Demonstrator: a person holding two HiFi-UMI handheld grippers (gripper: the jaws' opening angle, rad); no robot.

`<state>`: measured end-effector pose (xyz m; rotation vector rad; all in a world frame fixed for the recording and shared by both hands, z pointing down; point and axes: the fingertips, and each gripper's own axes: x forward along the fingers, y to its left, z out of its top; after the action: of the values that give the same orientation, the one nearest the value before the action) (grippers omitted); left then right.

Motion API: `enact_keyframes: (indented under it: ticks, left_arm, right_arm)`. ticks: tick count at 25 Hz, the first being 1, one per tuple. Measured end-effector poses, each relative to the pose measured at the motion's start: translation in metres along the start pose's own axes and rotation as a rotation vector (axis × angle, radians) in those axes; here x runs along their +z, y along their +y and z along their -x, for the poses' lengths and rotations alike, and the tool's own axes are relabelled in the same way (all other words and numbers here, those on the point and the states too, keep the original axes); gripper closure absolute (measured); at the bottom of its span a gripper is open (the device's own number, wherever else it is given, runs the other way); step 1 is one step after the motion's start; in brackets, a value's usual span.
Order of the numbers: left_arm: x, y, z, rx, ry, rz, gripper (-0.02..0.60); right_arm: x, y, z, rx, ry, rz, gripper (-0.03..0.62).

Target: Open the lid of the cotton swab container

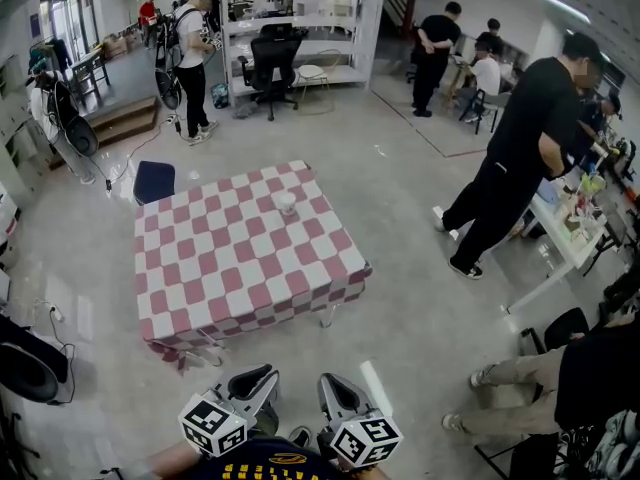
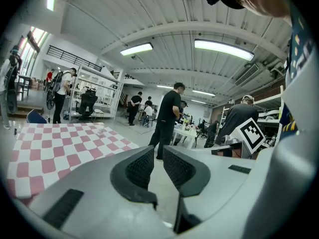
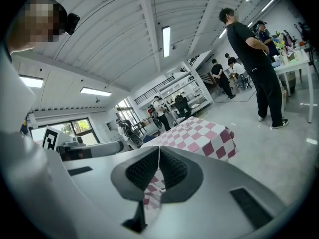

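- One dark blue seat (image 1: 154,181) stands just beside the far left corner of the counter (image 1: 200,298).
- There is one counter. It has a cloth of red and white squares on it, and it stands in the middle of the floor.
- One cotton swab container (image 1: 286,203) sits on the counter, near the far edge and a little right of the middle. It is small and pale. It is too small to tell how its lid sits.
- There are two hand-held grippers, low in the head view and well apart from the counter and the container.
- The left hand-held gripper (image 1: 255,378) has its jaws closed to a thin slit. Nothing is between them.
- The right hand-held gripper (image 1: 335,386) has its jaws pressed together. It holds nothing too.
- Each one has one marker cube, so there are two cubes. The bottom edge cuts off the arms.
- One person in black (image 1: 520,158) stands to the right of the counter.
- More people stand far back. They are too small to count well.
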<state>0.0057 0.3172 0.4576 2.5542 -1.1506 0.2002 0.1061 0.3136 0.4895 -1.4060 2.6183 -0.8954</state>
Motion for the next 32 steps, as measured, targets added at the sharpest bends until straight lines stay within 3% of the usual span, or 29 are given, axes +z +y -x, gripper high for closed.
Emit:
enact_keyframes:
  ticks: [13, 23, 32]
  left_arm:
    - [0.036, 0.078, -0.053, -0.094, 0.008, -0.002, 0.523]
    - [0.037, 0.144, -0.068, -0.125, 0.024, 0.06, 0.523]
    - [0.03, 0.153, -0.096, -0.184, 0.073, 0.108, 0.523]
  right_arm:
    - [0.033, -0.016, -0.088, -0.082, 0.0, 0.001, 0.583]
    - [0.03, -0.014, -0.148, -0.134, 0.039, -0.009, 0.582]
    - [0.027, -0.034, -0.152, -0.214, 0.067, -0.042, 0.582]
